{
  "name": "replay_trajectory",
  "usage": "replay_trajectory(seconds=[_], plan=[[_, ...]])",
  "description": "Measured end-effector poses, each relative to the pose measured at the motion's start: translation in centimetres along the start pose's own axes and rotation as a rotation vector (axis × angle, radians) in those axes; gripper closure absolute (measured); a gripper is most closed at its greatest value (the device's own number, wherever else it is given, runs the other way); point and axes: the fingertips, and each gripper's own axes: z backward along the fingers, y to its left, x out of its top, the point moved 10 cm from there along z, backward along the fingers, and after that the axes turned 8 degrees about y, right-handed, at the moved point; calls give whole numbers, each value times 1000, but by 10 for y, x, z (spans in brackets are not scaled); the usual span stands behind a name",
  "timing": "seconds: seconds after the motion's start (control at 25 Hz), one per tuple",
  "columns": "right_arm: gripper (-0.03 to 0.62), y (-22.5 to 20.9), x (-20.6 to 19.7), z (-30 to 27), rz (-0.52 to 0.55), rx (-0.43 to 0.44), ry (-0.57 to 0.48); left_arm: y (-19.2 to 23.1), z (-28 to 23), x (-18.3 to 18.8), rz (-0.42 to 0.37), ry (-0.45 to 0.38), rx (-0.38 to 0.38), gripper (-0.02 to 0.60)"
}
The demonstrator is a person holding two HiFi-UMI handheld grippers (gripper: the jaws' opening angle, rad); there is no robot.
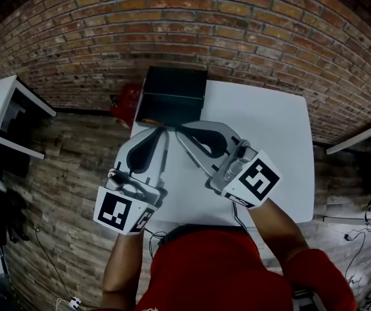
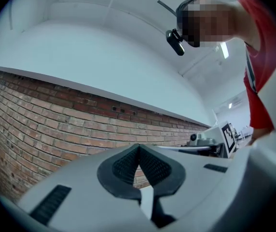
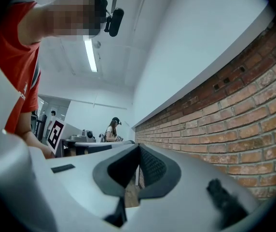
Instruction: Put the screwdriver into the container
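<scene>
The black container [image 1: 173, 94] stands at the far left corner of the white table [image 1: 270, 135]. A small orange piece [image 1: 148, 120] shows at the container's near edge; I cannot tell whether it is the screwdriver. My left gripper [image 1: 161, 129] [image 2: 139, 147] is shut and empty, its tip just before the container. Beside it, my right gripper [image 1: 179, 128] [image 3: 139, 147] is shut too, with nothing between its pads. Both tips nearly meet above the table. Both gripper views point up at the brick wall and ceiling, so neither shows the table.
A brick wall [image 1: 237, 37] runs behind the table. A red object [image 1: 125, 102] lies on the floor left of the container. White desks [image 1: 4, 115] stand at the left, another [image 1: 367, 141] at the right. Cables [image 1: 49, 264] trail on the wooden floor.
</scene>
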Motion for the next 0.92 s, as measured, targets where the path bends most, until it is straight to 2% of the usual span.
replay_trajectory(seconds=[0.92], plan=[[563, -7, -4, 20, 6, 20, 16, -20, -9, -4, 11, 0, 27, 569]])
